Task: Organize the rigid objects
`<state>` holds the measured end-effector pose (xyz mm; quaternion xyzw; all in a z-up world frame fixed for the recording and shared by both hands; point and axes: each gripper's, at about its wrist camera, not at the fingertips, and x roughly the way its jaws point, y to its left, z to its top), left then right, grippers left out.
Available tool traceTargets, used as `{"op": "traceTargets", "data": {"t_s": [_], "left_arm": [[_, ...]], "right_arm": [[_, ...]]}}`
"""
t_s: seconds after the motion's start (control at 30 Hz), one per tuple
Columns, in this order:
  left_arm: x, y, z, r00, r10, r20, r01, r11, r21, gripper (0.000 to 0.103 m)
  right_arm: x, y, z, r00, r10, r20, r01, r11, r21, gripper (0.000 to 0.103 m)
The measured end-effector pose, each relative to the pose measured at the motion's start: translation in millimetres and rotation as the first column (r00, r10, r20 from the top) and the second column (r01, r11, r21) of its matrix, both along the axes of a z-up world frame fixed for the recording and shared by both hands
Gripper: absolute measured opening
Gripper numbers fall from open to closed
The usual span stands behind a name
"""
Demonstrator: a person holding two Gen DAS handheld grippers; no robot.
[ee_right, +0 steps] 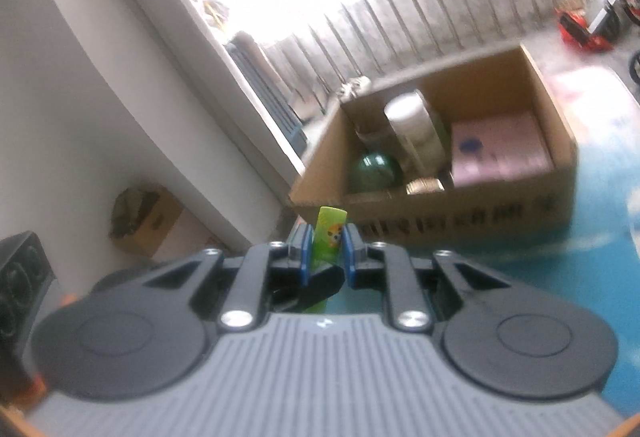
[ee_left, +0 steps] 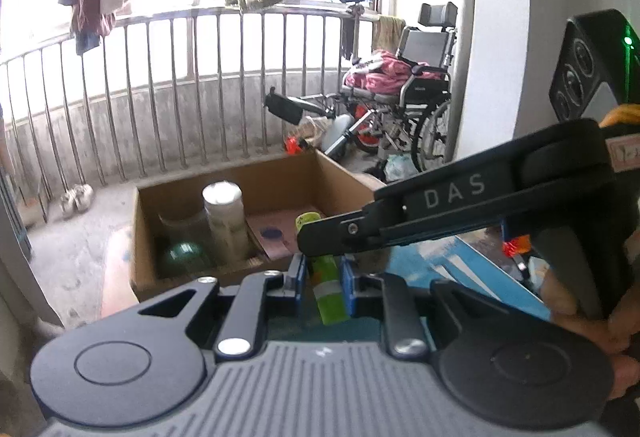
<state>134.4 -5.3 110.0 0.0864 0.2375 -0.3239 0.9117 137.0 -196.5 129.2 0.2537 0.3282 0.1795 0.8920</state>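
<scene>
Read "DAS" in pale capitals on the black arm of the right gripper (ee_left: 320, 237), seen crossing the left wrist view from the right. Found dark printed characters along the front wall of the cardboard box (ee_right: 460, 217), too blurred to read. Made out a small cartoon print, orange and white, on the green tube (ee_right: 330, 237); no lettering legible on it.

Looked slim and bright lime green, that tube (ee_left: 328, 285), with a paler band around it partway along and a flat yellowish end. Was clamped from both sides at once: the left gripper (ee_left: 323, 277) closed on its body between blue pads, the right gripper (ee_right: 327, 249) closed on it too, its tip reaching the far end in the left view. Was held in the air in front of the box, not inside it, above a blue surface (ee_right: 600, 257).

Inside the box: a tall white canister (ee_right: 412, 125) standing upright, a dark green round object (ee_right: 374, 169) beside it, a gold lid (ee_right: 424, 187) near the front wall, and a flat pink package (ee_right: 500, 149) with a blue spot lying on the right side.
</scene>
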Motion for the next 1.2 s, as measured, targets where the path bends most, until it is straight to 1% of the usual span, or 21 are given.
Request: {"op": "traceTargets", "data": {"t_s": [0.1, 0.17, 0.23, 0.37, 0.43, 0.5, 0.57, 0.6, 0.7, 0.77, 0.9, 1.0, 1.03, 1.13, 1.2], "left_arm": [[24, 0, 12, 1.000, -0.005, -0.002, 0.005, 1.000, 0.016, 0.020], [42, 1, 15, 0.999, -0.016, -0.027, 0.017, 1.000, 0.021, 0.020], [65, 2, 17, 0.997, -0.026, -0.079, 0.027, 1.000, 0.016, 0.020], [108, 0, 13, 0.985, -0.039, -0.168, 0.041, 0.999, 0.011, 0.020], [130, -5, 7, 0.976, -0.046, -0.215, 0.048, 0.999, 0.006, 0.020], [150, -8, -3, 0.960, -0.053, -0.276, 0.051, 0.999, -0.013, 0.020], [172, -10, -14, 0.935, -0.058, -0.351, 0.047, 0.998, -0.041, 0.020], [184, -10, -21, 0.917, -0.060, -0.394, 0.041, 0.998, -0.057, 0.020], [216, -10, -46, 0.848, -0.062, -0.526, 0.010, 0.995, -0.101, 0.019], [229, -8, -59, 0.807, -0.059, -0.588, -0.005, 0.994, -0.108, 0.019], [253, 3, -80, 0.729, -0.044, -0.683, -0.041, 0.993, -0.108, 0.019], [267, 7, -89, 0.690, -0.028, -0.723, -0.054, 0.994, -0.091, 0.019], [270, 7, -91, 0.682, -0.024, -0.731, -0.057, 0.995, -0.086, 0.019], [279, 0, -96, 0.676, -0.008, -0.737, -0.055, 0.997, -0.061, 0.019], [283, -6, -98, 0.667, -0.001, -0.745, -0.051, 0.998, -0.046, 0.019]], "right_arm": [[27, 1, 12, 1.000, 0.019, 0.009, -0.019, 1.000, 0.001, 0.016], [48, 1, 17, 1.000, 0.031, -0.005, -0.031, 0.999, 0.013, 0.016], [69, -2, 17, 0.999, 0.040, -0.034, -0.039, 0.999, 0.033, 0.016], [112, -11, 7, 0.992, 0.058, -0.114, -0.048, 0.995, 0.090, 0.016], [131, -17, 0, 0.987, 0.062, -0.151, -0.046, 0.993, 0.107, 0.016], [148, -23, -9, 0.979, 0.064, -0.192, -0.043, 0.993, 0.114, 0.016], [166, -31, -20, 0.968, 0.068, -0.241, -0.040, 0.992, 0.122, 0.017], [174, -34, -26, 0.961, 0.072, -0.266, -0.039, 0.991, 0.126, 0.017], [198, -44, -47, 0.933, 0.087, -0.350, -0.038, 0.989, 0.146, 0.017], [212, -48, -62, 0.907, 0.103, -0.408, -0.035, 0.985, 0.171, 0.017], [234, -45, -88, 0.859, 0.154, -0.488, -0.061, 0.977, 0.202, 0.018], [247, -36, -98, 0.835, 0.191, -0.516, -0.095, 0.974, 0.207, 0.018], [251, -33, -101, 0.829, 0.200, -0.522, -0.107, 0.973, 0.203, 0.018], [260, -29, -107, 0.821, 0.213, -0.529, -0.136, 0.974, 0.182, 0.018], [266, -29, -110, 0.819, 0.214, -0.532, -0.145, 0.975, 0.170, 0.018]]}}
